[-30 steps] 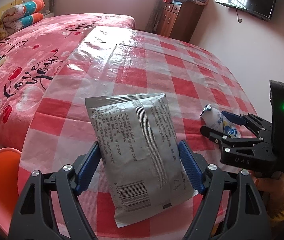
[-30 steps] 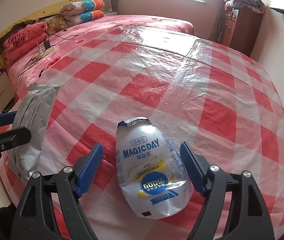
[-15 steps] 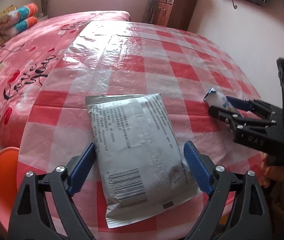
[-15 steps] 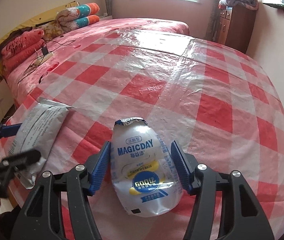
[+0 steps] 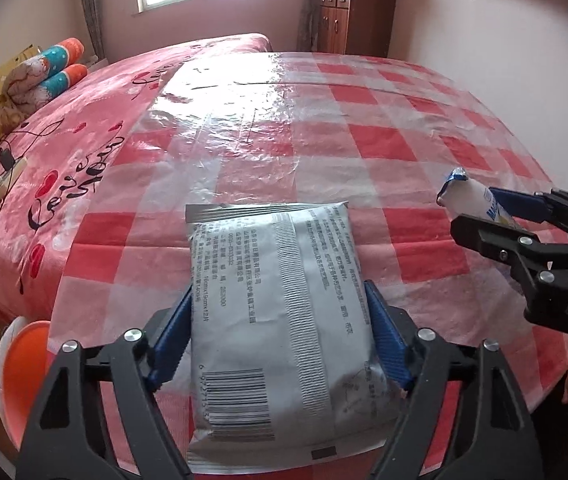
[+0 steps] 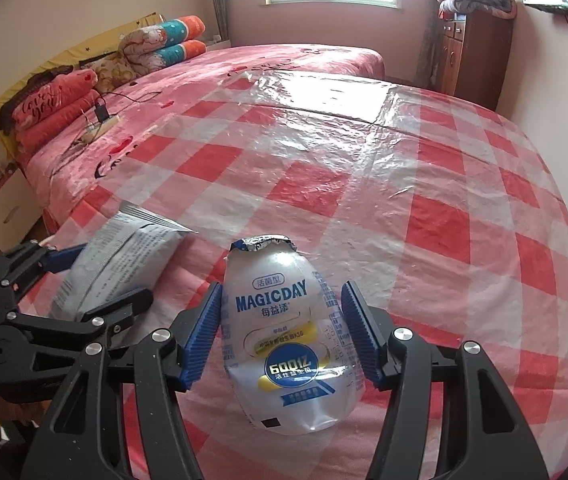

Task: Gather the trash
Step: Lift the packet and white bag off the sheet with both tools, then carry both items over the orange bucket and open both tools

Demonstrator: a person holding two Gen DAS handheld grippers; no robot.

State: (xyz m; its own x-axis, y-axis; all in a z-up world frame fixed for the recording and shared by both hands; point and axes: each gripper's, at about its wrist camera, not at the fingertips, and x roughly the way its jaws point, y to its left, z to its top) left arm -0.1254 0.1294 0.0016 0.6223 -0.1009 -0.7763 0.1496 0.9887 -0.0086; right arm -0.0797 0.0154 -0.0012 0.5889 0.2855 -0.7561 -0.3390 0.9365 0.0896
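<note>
A silver printed snack packet lies lengthwise between the blue pads of my left gripper. Its jaws are closing and both pads press the packet's sides. In the right wrist view the packet sits tilted in the left gripper, at the table's near left edge. A crumpled clear "MAGICDAY" drink bottle with a torn foil lid stands between the pads of my right gripper, which is shut on it. From the left wrist view the bottle pokes out of the right gripper at the right.
The round table wears a red-and-white checked cloth under clear plastic. Behind it is a pink bed with a charger and cable. An orange bin sits below the table's left edge. A wooden cabinet stands by the far wall.
The right jaws have closed in onto the bottle. The left jaws widened, then came back in against the packet. Both cameras have tipped slightly, showing more of the room.
</note>
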